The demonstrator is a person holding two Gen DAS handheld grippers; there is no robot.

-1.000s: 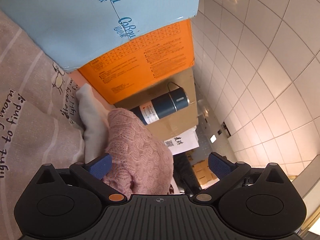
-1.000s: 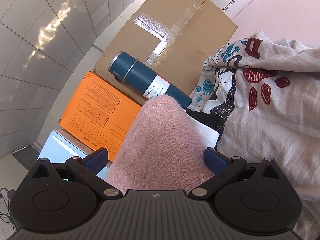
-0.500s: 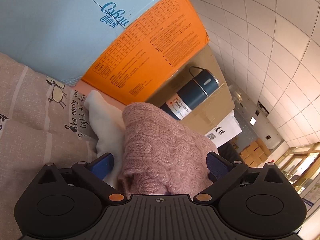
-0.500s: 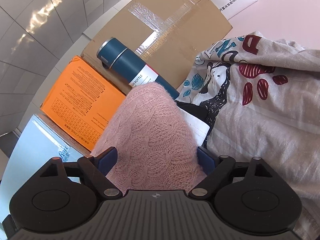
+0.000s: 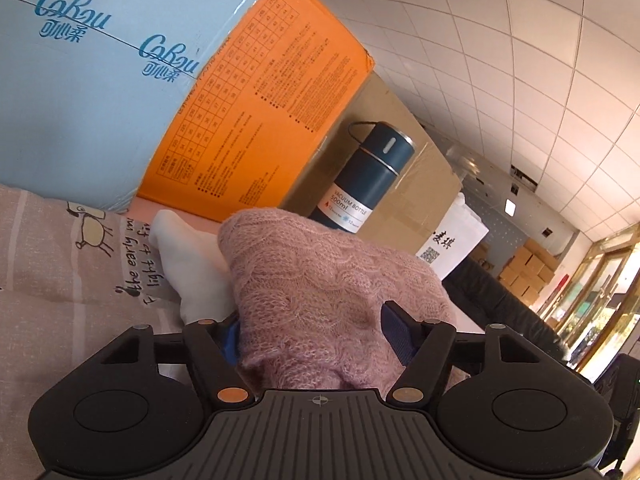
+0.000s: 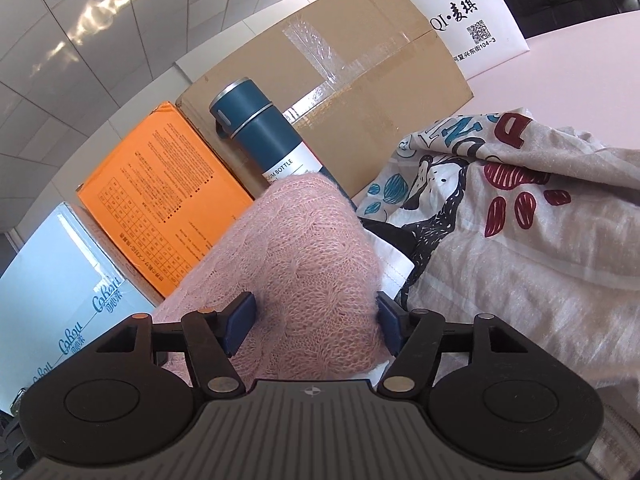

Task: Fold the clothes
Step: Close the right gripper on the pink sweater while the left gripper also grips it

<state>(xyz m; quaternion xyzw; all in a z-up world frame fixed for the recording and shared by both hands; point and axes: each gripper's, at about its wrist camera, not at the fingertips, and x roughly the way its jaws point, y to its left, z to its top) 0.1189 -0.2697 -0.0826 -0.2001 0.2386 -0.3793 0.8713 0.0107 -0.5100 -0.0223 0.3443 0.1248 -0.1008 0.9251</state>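
A folded pink cable-knit sweater (image 5: 320,280) fills the space between the blue pads of my left gripper (image 5: 316,332), which is shut on it. The same pink sweater (image 6: 304,264) bulges between the pads of my right gripper (image 6: 312,322), also shut on it. The sweater rests on a pile of clothes: a white garment (image 5: 192,264) and a pink printed cloth (image 5: 80,272) to the left, and a grey shirt with a bear print (image 6: 520,232) to the right. A black and a white garment (image 6: 392,256) peek out beneath it.
Behind the pile stand a light blue box (image 5: 100,80), an orange box (image 5: 260,120) and a brown taped carton (image 6: 340,92). A dark blue vacuum bottle (image 6: 264,144) stands upright against the carton. A white bag (image 6: 472,24) sits on the pink table (image 6: 580,68).
Both grippers have closed from wide open onto the pink sweater. Both views have rotated and the boxes and bottle now look nearer and more upright.
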